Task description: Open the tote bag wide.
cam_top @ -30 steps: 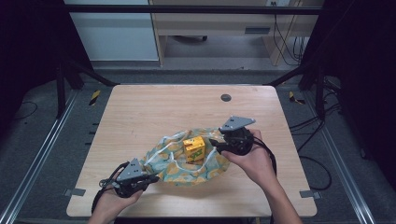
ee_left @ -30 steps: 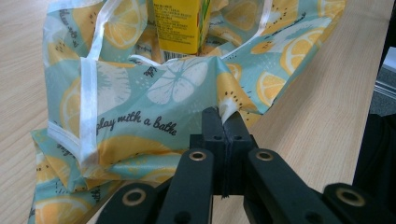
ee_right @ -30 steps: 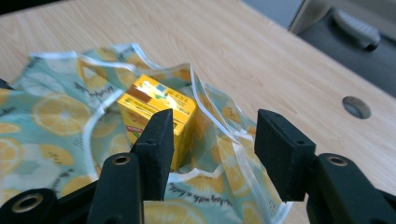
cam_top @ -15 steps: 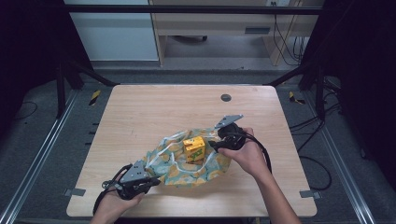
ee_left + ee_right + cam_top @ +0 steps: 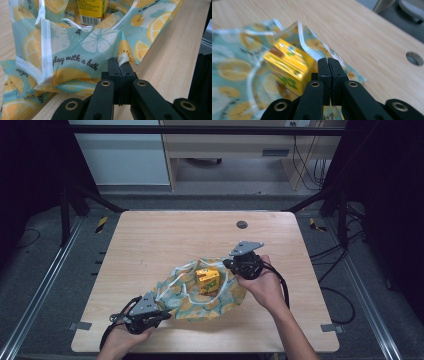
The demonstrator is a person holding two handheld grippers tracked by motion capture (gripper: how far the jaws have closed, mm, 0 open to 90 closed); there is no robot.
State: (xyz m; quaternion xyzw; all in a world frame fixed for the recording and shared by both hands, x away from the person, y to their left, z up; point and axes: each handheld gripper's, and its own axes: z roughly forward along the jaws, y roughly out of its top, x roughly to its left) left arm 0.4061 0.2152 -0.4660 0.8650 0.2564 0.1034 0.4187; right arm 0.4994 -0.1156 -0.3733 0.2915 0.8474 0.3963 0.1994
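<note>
Landmark: the carton (image 5: 207, 280), a yellow box lying on the lemon-print bag (image 5: 200, 292) at mid-surface (image 5: 165, 235).
Bag: spread flat around the carton, its white-trimmed mouth and handles looping on the carton's far and left sides.
Left tool (image 5: 159, 314): I read the jaws as together, pinching the bag's corner on the near-left side of the carton; in the left gripper view (image 5: 119, 65) the cloth edge runs in between the pads.
Right tool (image 5: 230, 264): just right of the carton, jaws together. They have just been closing; in the right gripper view (image 5: 328, 65) I cannot tell whether bag cloth or a handle is caught between them, since the carton (image 5: 288, 66) and the trim sit right beside the tips.
Step in hand, my judgement: taking hold of the bag's rim by the carton so that the bag can be drawn up around it.
Doing it well: I would keep the left pinch steady as an anchor, confirm that the right tool has cloth before pulling, and lift slowly so that the carton slides deeper instead of tipping out.
Risk: a pull with nothing gripped, or a nudge that shoves the carton off the bag.
</note>
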